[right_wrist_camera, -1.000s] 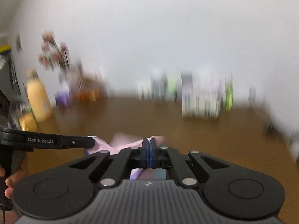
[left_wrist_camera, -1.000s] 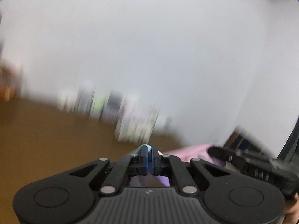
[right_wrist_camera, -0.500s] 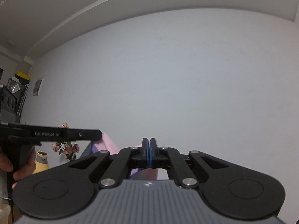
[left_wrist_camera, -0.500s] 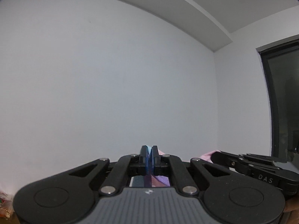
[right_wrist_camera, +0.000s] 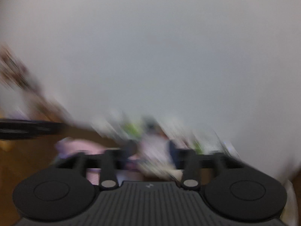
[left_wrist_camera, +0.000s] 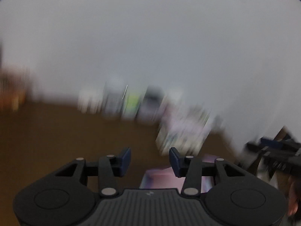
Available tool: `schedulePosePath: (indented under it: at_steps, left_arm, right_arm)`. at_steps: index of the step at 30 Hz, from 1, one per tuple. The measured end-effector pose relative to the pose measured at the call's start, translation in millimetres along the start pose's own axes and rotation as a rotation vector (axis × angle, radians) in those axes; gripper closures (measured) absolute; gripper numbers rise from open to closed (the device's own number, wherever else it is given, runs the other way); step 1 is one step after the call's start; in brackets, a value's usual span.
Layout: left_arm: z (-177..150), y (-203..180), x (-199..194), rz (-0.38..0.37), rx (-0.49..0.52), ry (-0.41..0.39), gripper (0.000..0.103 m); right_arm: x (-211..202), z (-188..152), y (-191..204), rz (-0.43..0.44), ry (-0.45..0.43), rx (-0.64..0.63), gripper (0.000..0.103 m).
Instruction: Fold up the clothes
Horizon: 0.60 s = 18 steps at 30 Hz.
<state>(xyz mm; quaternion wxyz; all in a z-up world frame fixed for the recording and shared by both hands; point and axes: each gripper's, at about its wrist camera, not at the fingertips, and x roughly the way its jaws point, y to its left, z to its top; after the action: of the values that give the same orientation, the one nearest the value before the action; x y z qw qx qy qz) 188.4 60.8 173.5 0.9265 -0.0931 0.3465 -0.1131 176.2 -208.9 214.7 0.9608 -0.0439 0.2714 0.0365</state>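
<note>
over a brown wooden tabletop (left_wrist_camera: 56, 135), both views are smeared by motion blur. the black two-finger left gripper (left_wrist_camera: 150, 159) has its jaws spread apart; they have just been opening, and the blue pads (left_wrist_camera: 126, 157) press on nothing. the gap between them shows only bare table and, lower down, the soft pink-and-lilac garment (left_wrist_camera: 163, 179), which lies below and just behind the fingertips, closer to the right-hand finger, without being pinched. whether it rests flat on the table or hangs cannot be told from the blur.

the black two-finger right gripper (right_wrist_camera: 152, 150) likewise has its jaws standing apart, having just been opening. pale pinkish blur fills the space between its fingers, but the smear is too heavy to say whether that is cloth or background; no pad is seen clamping on it. to the left of this gripper the same pink garment (right_wrist_camera: 79, 146) spreads as a low heap on the table, reaching under the left finger's linkage.

each camera catches the other tool at its edge: the right gripper appears as a dark shape at the far right of the left view (left_wrist_camera: 278, 154), and the left one as a black bar at the far left of the right view (right_wrist_camera: 28, 128).

a row of blurred bottles and boxes (left_wrist_camera: 131, 101) stands along the back of the table against a plain pale grey wall (left_wrist_camera: 150, 37).
</note>
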Motion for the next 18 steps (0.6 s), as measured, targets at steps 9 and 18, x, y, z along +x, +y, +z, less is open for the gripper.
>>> schedulePosePath:
  at_steps: [9, 18]
  left_arm:
    - [-168, 81, -37, -0.146, 0.027, 0.203, 0.054]
    - [-232, 50, -91, -0.370, 0.198, 0.087, 0.041]
  right_arm:
    - [2, -185, 8, 0.346, 0.148, -0.019, 0.034]
    - [-87, -275, 84, 0.574, 0.034, -0.304, 0.034]
